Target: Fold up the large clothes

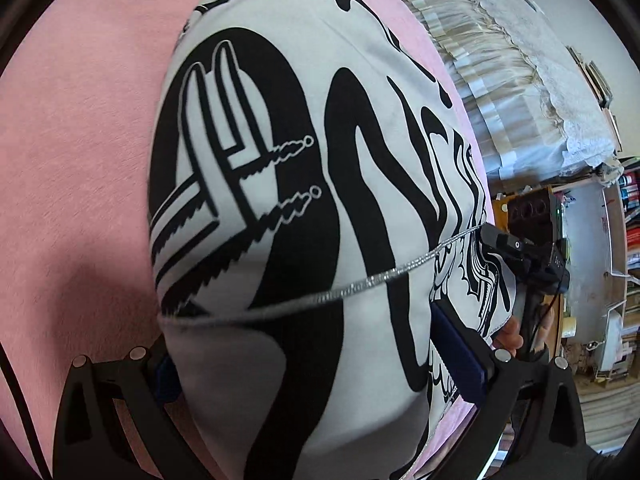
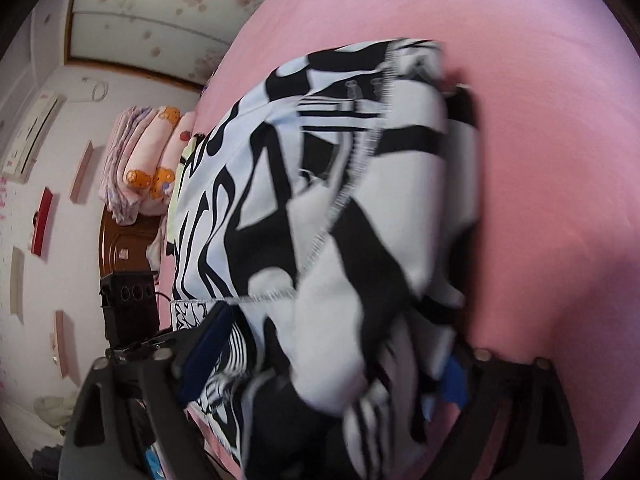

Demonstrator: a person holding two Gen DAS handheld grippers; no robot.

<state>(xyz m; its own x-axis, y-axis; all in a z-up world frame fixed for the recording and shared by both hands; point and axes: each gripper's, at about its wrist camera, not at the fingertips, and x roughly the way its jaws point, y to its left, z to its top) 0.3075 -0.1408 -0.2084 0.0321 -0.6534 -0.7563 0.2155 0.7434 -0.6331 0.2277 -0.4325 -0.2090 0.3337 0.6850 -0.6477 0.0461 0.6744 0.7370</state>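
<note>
Black-and-white printed garment (image 1: 280,200) fills the gap of both tongs, spread over the pink bed (image 1: 80,120). Left tongs (image 1: 320,372) seem to clasp a thick fold at 6 o'clock; right tongs (image 2: 320,364) stand wide, likely releasing the cloth to lay it flat

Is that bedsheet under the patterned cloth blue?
No, the sheet under the black-and-white cloth is plainly pink in the left wrist view.
</note>
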